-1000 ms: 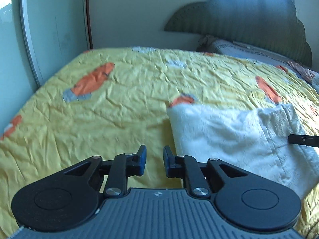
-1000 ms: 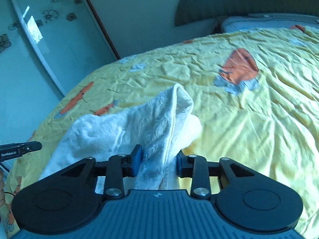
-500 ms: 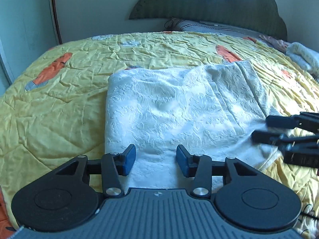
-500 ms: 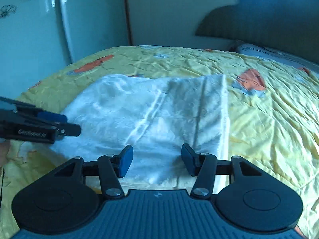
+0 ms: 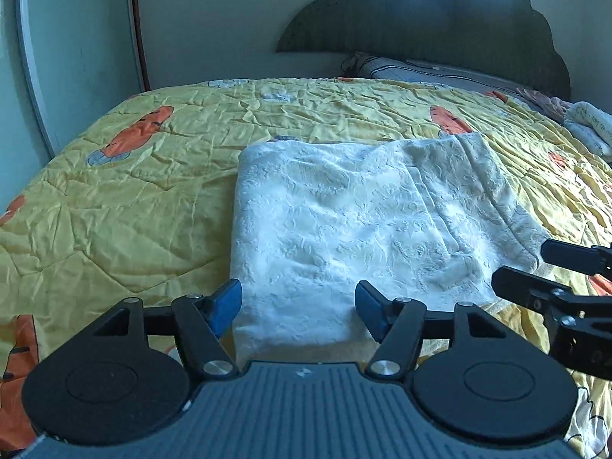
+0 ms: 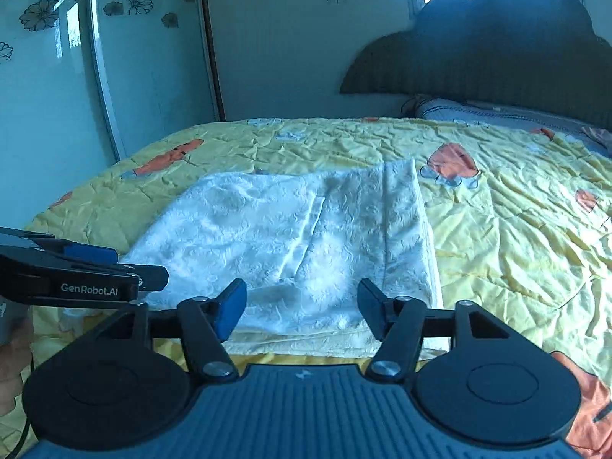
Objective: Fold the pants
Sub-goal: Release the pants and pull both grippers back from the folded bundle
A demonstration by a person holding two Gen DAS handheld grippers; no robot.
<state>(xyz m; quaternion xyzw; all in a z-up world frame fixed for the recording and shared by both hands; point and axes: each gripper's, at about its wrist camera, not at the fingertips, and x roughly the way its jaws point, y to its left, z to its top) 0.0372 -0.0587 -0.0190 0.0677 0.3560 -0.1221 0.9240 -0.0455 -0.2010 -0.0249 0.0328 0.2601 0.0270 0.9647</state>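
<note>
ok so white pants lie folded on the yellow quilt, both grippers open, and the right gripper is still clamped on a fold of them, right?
Not clamped. In the right wrist view the right gripper stands open, nothing pinched; its jaws have just been opening. The white pants lie folded on the yellow quilt, left gripper open too.

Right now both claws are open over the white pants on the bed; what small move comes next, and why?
Probably lower both claws onto the near edge of the pants and grip it for another fold. Left claw and right claw have just been opening, pinching nothing, and the pants lie flat, already folded, on the yellow quilt.
</note>
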